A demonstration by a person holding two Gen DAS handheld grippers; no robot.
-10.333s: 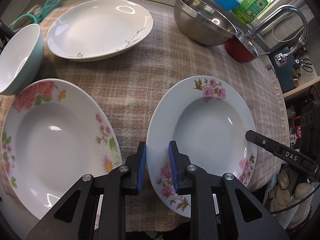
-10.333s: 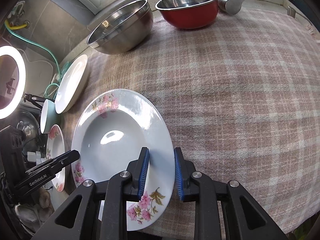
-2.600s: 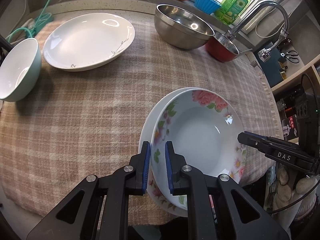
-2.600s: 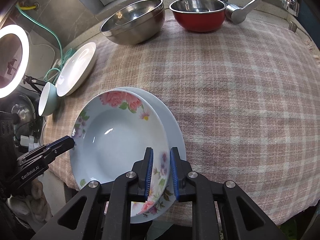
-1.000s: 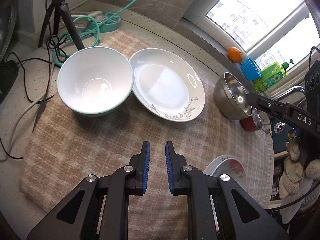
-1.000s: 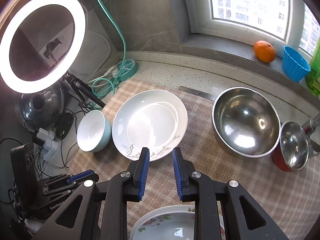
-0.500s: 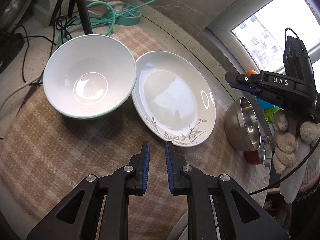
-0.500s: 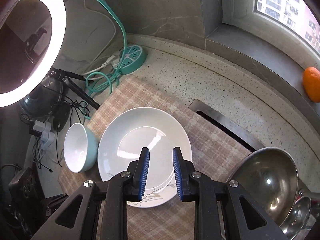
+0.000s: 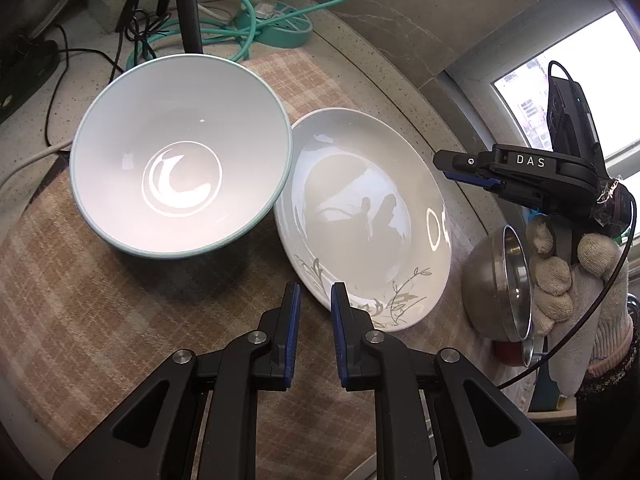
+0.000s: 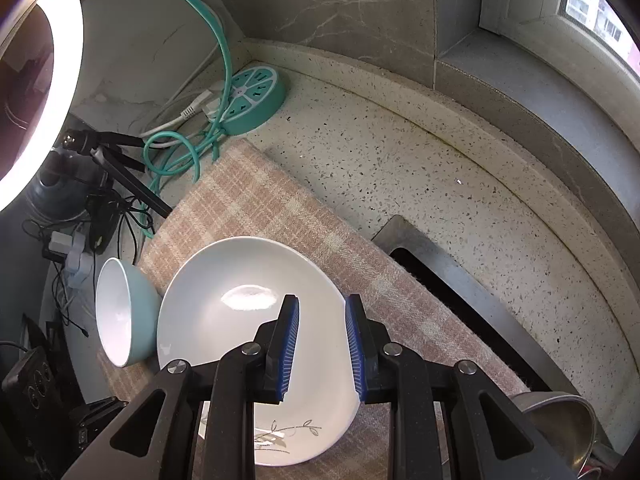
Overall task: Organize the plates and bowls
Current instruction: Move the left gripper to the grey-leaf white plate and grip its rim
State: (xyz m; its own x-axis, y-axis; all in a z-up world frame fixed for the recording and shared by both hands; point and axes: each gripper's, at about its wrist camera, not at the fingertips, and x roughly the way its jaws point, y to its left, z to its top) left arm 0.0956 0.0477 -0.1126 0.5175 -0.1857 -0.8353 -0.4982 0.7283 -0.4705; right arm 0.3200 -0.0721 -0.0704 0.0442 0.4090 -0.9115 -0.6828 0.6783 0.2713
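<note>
A white plate with a grey vine pattern lies on the checked cloth, touching a white bowl with a teal outside on its left. My left gripper points down at the plate's near rim. Its blue pads stand a narrow gap apart with nothing between them. My right gripper hovers above the plate's far right rim, held by a gloved hand. Its pads are slightly apart and press on nothing.
A steel bowl stands right of the plate, with a red pot beside it. A teal power strip, cables, a tripod and a ring light crowd the back left corner. A metal slot is set into the counter.
Both grippers have come down and closer to the white plate. The right one swung in over its far rim. The left view rolled. Neither gripper's gap changed.
</note>
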